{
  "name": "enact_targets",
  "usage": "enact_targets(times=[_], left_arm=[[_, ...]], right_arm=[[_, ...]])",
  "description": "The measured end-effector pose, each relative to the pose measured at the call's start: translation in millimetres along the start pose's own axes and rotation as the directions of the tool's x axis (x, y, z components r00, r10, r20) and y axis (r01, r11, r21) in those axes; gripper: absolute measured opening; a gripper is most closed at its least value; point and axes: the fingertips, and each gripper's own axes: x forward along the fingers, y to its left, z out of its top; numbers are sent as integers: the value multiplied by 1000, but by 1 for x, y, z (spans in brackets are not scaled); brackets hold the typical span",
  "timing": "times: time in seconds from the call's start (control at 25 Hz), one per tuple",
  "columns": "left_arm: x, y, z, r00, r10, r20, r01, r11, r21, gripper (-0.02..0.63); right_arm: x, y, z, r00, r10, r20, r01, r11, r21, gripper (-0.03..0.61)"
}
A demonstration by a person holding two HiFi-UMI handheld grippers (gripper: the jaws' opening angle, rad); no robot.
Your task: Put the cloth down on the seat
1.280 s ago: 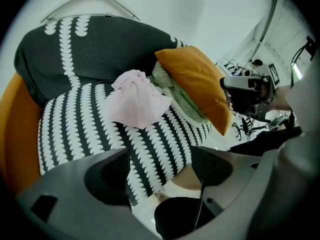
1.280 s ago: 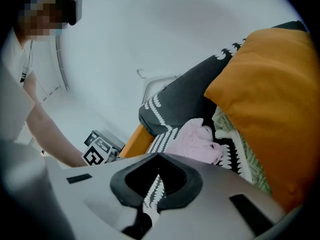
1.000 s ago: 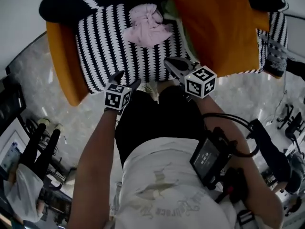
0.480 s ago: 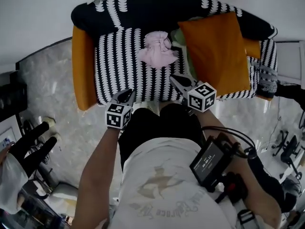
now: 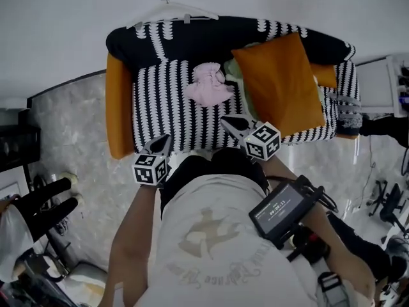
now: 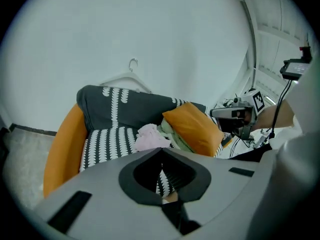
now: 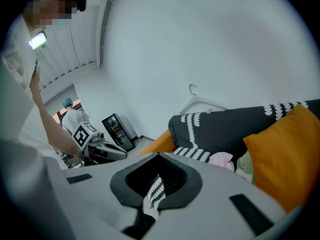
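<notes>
The crumpled pale pink cloth [image 5: 208, 86] lies on the black-and-white striped seat [image 5: 163, 101] of an orange-sided sofa. It sits toward the back of the seat, close under the dark backrest. Touching it on its right is a bunched pale green fabric [image 5: 234, 72], and beyond that a large orange cushion [image 5: 281, 82] leans over the right half of the seat. A white wire hanger [image 5: 169, 8] rests on top of the backrest against the wall.

No claw holds the cloth, and both are held off the sofa, over its front edge, well apart from the cloth.

The left claw [image 5: 164, 141] points toward the left part of the seat, with the cloth ahead of it and off to its right. Its jaws have just been closing and now meet at their tips with nothing between them. In the left gripper view only striped seat fabric shows through the gap behind the tips of the left claw [image 6: 162, 149], and the cloth [image 6: 150, 138] appears just above them, farther off.

The right claw [image 5: 227, 120] is nearer the cloth, which lies ahead of it and a little to its left. In the right gripper view its jaws are likewise drawn together and empty, and the cloth [image 7: 222, 160] lies to the right of them, beside the cushion.
</notes>
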Motion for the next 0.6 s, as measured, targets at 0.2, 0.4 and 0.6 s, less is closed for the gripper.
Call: enact_targets(times=[0.2, 0.4, 0.6], left_arm=[[-25, -3, 18, 997, -1, 72, 0, 1000, 20, 12], [-37, -19, 35, 991, -36, 130, 31, 999, 42, 12], [-37, -33, 35, 987, -80, 137, 70, 995, 72, 12]], right_arm=[[-21, 16, 22, 998, -10, 61, 12, 999, -38, 15], [-35, 30, 39, 993, -10, 116, 18, 997, -74, 15], [-45, 36, 38, 987, -29, 158, 40, 997, -68, 15]])
